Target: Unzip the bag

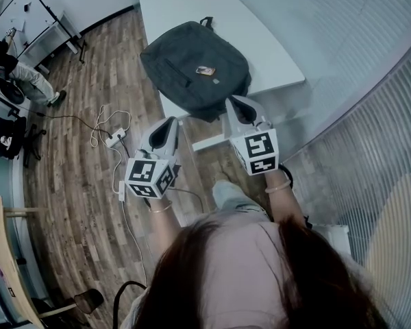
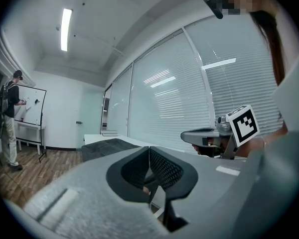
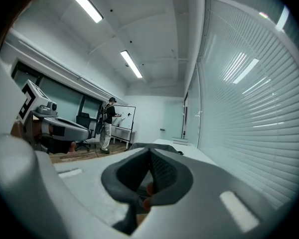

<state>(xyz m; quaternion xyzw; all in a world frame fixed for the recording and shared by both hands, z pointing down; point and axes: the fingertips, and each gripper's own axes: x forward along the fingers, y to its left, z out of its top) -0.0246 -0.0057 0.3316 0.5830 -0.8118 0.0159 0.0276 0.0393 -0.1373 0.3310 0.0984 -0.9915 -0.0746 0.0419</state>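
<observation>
White counter (image 1: pixel 185 5) stands on wood-plank floor (image 1: pixel 68 211); power strip (image 1: pixel 114 140) with loose cables lies left of it; person (image 1: pixel 17 70) at whiteboard (image 1: pixel 24 16), far left.

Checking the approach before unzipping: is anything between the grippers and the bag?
Nothing visible does. The left gripper and right gripper face the near edge of the bag on the white table.

I can read no words or numbers anywhere. A small label (image 1: pixel 205 70) on the dark bag (image 1: pixel 188 57) is too small to make out. The left cube (image 1: pixel 151 177) on my left gripper (image 1: pixel 170 123) and the right cube (image 1: pixel 262 152) on my right gripper (image 1: pixel 233 103) show only black-and-white square patterns.
</observation>
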